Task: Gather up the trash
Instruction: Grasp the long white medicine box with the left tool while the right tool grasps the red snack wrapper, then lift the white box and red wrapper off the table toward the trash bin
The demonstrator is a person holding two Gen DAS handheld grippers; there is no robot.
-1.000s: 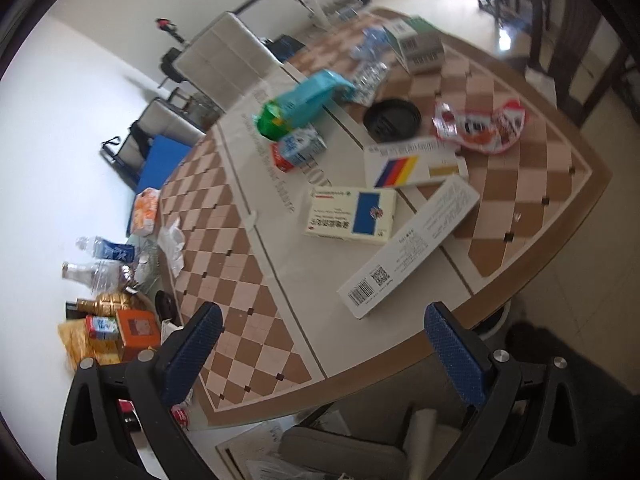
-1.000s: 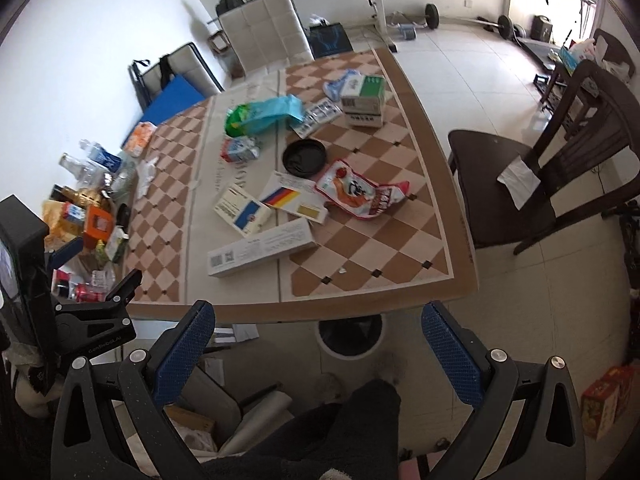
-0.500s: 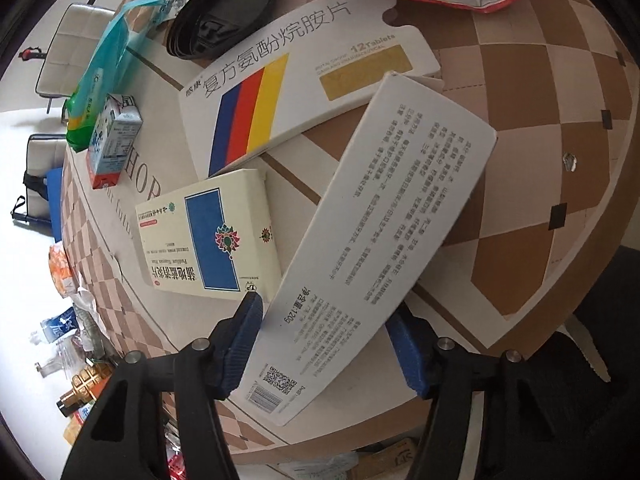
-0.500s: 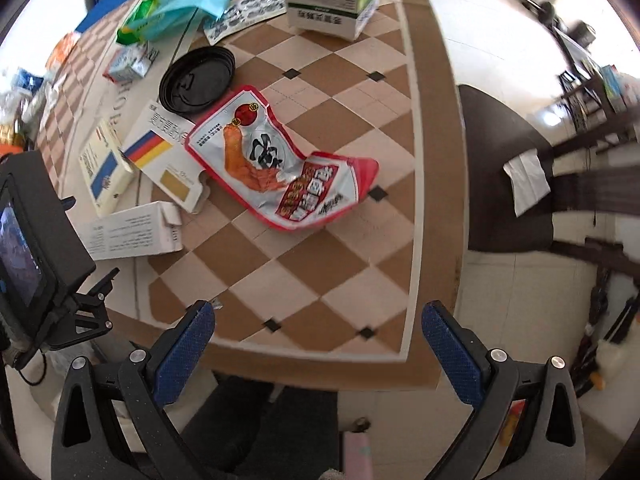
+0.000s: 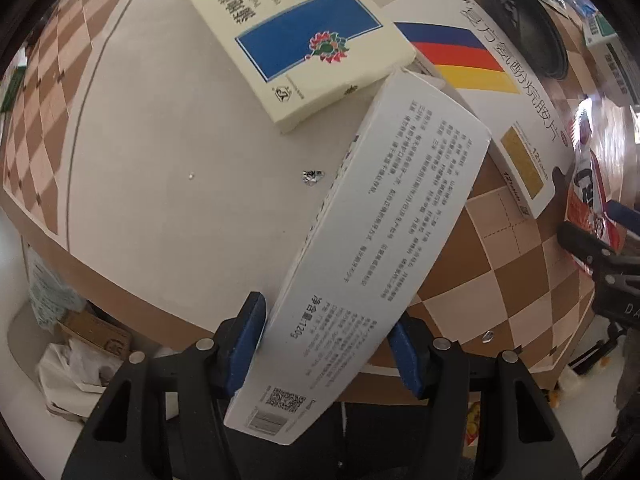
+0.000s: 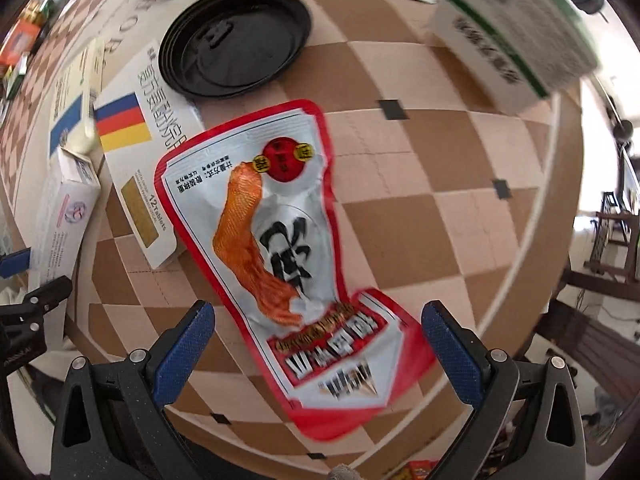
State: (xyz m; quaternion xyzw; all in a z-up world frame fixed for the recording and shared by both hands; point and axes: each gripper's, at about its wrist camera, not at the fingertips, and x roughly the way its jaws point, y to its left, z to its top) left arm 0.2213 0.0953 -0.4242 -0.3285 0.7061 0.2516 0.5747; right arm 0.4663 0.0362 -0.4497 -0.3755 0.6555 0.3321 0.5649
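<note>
long white box (image 5: 372,248) jutting over the table (image 5: 168,168) edge, left gripper (image 5: 326,350) pointing down, jaws closing around it, right gripper (image 6: 318,354) spread wide over red snack bag (image 6: 280,248)

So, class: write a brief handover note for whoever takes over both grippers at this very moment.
Left gripper: jaws closing around the near end of the long white box, which juts over the table edge.
Right gripper: open, pointing down, jaws either side of the snack wrapper, not gripping it.
Beside them on the table: striped box, blue box, black lid, green-striped box.
Done: nothing visibly binned.
Left: finish both grabs, bin them, then collect the rest.
</note>
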